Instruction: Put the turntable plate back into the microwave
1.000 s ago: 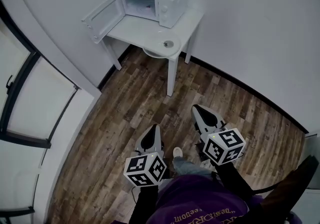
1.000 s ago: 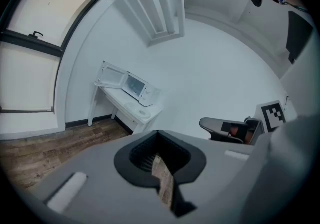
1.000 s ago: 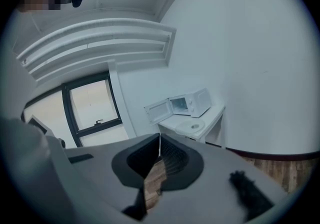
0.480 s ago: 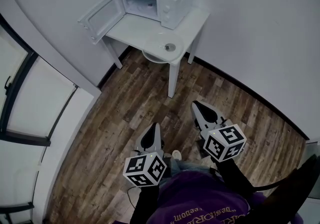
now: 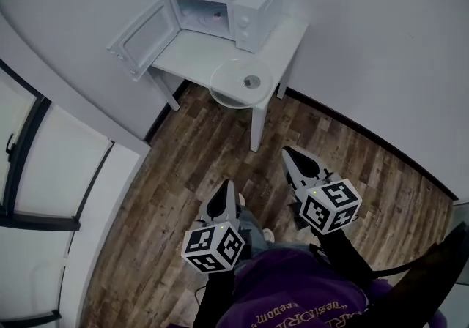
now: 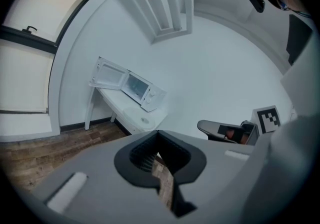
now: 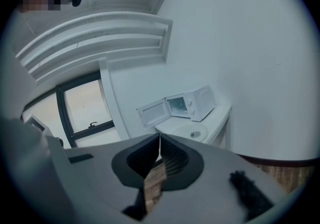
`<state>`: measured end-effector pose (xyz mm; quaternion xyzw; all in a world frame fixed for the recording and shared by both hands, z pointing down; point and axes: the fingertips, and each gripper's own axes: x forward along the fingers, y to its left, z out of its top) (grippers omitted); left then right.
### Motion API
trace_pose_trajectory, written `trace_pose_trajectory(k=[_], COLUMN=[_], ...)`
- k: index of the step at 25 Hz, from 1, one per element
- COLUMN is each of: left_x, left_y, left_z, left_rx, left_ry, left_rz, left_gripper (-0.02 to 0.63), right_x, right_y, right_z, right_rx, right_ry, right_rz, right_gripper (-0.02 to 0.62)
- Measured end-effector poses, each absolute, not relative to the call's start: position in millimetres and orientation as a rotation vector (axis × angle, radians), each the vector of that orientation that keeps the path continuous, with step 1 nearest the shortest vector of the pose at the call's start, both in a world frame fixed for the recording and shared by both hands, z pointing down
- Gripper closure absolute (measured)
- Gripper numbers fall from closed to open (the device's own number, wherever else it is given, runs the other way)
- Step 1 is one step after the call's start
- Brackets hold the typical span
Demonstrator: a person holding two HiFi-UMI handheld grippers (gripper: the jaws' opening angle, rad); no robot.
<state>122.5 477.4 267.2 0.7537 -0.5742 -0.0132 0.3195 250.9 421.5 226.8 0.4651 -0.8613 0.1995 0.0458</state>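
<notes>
Turntable plate (image 5: 233,86) lies flat on the white counter (image 5: 192,47), at the near corner in front of the microwave (image 5: 258,13). It is a clear disc with a small dark hub at its middle, and its near rim seems to jut a little past the counter's edge. The microwave door (image 5: 139,35) hangs wide open to the left, cavity exposed; no plate shows inside. You stand well back on the wooden floor (image 5: 192,154), both claws held out low ahead of you and well apart from the counter. Left claw (image 5: 228,187): jaws together, nothing between them. Right claw (image 5: 291,157): jaws together, likewise empty. The step in hand reads as the approach, with the task barely begun. To do it well, close the gap squarely on the plate's corner, not the door side, so the open door stays clear of your left arm. Part the jaws before you reach the rim, not at it. The overhanging edge looks the easiest bite; glass is slick, so take it level and support the opposite rim with the other claw.
</notes>
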Motion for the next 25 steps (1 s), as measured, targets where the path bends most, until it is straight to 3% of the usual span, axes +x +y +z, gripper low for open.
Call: trace_pose_trajectory(k=[25], left_x=[60], left_y=[292], left_z=[291], left_rx=[2.019], left_ry=[-1.365], left_rz=[0.080], left_gripper=[0.601], right_x=[206], right_y=[258], right_z=[253], right_rx=[1.590], right_ry=[-2.496], right_rz=[0.693], right_gripper=[0.584])
